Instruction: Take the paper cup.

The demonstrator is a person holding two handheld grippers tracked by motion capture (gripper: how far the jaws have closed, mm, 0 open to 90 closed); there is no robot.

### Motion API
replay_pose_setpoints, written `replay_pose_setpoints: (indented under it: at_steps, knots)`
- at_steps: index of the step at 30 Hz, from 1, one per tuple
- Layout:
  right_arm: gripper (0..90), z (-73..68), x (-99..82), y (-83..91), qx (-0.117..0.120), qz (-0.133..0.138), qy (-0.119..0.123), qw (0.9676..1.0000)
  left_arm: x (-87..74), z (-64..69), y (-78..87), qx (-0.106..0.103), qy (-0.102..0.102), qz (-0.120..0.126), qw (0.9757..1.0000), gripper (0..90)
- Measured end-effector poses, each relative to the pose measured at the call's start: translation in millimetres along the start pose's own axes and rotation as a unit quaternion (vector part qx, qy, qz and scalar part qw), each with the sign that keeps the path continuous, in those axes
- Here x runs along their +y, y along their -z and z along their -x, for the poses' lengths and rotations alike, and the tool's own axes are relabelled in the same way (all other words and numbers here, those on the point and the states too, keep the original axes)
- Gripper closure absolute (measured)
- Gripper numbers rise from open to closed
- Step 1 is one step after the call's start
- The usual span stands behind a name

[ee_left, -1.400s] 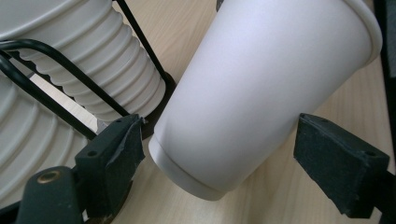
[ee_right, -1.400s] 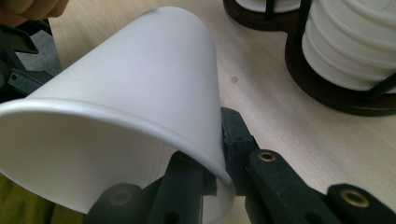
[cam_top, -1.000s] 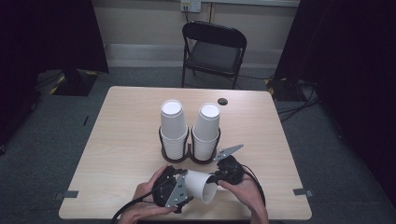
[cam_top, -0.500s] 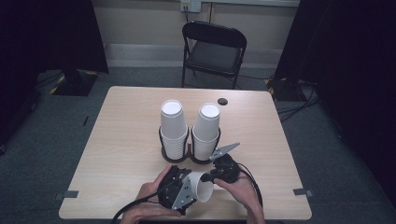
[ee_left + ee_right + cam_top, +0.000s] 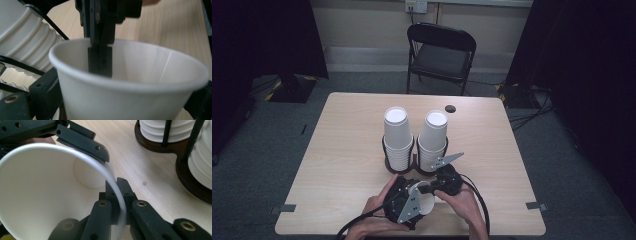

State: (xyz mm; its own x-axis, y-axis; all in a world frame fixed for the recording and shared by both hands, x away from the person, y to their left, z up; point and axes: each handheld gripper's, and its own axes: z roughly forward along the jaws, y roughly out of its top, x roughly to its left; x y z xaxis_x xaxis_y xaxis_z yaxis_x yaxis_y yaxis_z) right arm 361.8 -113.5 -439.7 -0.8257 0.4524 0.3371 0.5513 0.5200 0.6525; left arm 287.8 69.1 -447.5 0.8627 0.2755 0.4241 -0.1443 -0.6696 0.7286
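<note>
- One white paper cup (image 5: 426, 202) is near the front edge of the table (image 5: 337, 150), held up between the two grippers.
- The right gripper (image 5: 117, 205) is pinched shut on the cup's rim, one jaw inside the cup and one outside.
- The left gripper (image 5: 404, 205) is around the cup's body. Its jaws have just been opening wide, with the cup between them. They look loose on it now, so I think it is letting go.
- Behind the cup, two tall stacks of cups (image 5: 398, 135) stand upside down in a dark holder (image 5: 416, 161).
- So the cup is already out of the stacks, and the pass to the right gripper looks nearly done.
- What is left, I think: the left gripper moves away, and the cup gets put somewhere.
</note>
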Motion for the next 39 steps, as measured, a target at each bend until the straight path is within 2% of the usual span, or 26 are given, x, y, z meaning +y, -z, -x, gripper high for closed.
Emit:
replay_pose_setpoints:
  at_steps: [3, 6, 7, 9, 10, 13, 16, 21, 23, 31, 33, 39]
  knots:
    - [88.5, -1.4, 0.9, -1.1, 0.002, 0.002, -0.005, 1.0000, 1.7, 0.8, -1.3, 0.001, 0.002, 0.001, 1.0000, 5.2]
    - [88.2, -2.3, 0.8, -3.7, 0.002, -0.007, -0.005, 1.0000, 3.9, 2.1, -2.2, 0.000, -0.010, -0.003, 0.9999, 4.7]
    - [88.1, -3.0, 0.5, -4.5, 0.000, -0.011, -0.003, 0.9999, 4.5, 1.5, -2.5, -0.003, -0.003, -0.004, 1.0000, 4.7]
    - [87.7, -3.2, 0.2, -3.7, 0.000, -0.007, -0.006, 1.0000, 5.3, 0.0, -2.0, -0.001, -0.007, -0.001, 1.0000, 4.9]
    - [87.8, -3.3, 0.2, -2.4, 0.000, -0.004, -0.007, 1.0000, 5.0, 0.8, -2.4, -0.005, -0.001, 0.006, 1.0000, 6.6]
    - [87.9, -2.5, -0.6, 0.4, 0.002, 0.004, -0.011, 0.9999, 5.0, 2.4, -2.5, 0.002, 0.002, 0.012, 0.9999, 8.1]
    - [86.6, -1.4, -1.3, 0.5, 0.004, 0.007, -0.013, 0.9999, 5.9, 3.7, -2.9, 0.009, 0.007, 0.008, 0.9999, 9.2]
    - [85.5, 0.5, -3.0, 1.5, 0.005, 0.022, -0.018, 0.9996, 4.1, 0.7, -2.9, 0.007, 0.022, 0.018, 0.9996, 10.1]
    - [85.1, 1.1, -3.7, 2.9, 0.007, 0.026, -0.020, 0.9994, 3.5, 0.6, -2.7, 0.007, 0.039, 0.026, 0.9989, 10.1]
    - [79.5, 4.3, -8.5, 10.0, 0.004, 0.055, -0.028, 0.9981, 1.0, -3.6, -2.5, 0.016, 0.061, 0.027, 0.9976, 9.9]
    - [75.2, 4.8, -9.5, 11.4, 0.003, 0.056, -0.030, 0.9980, -0.8, -4.7, -2.7, 0.014, 0.076, 0.040, 0.9962, 9.9]
    - [65.9, 5.2, -11.6, 14.7, -0.008, 0.072, -0.035, 0.9968, -5.3, -7.3, -1.7, 0.023, 0.104, 0.053, 0.9929, 10.2]
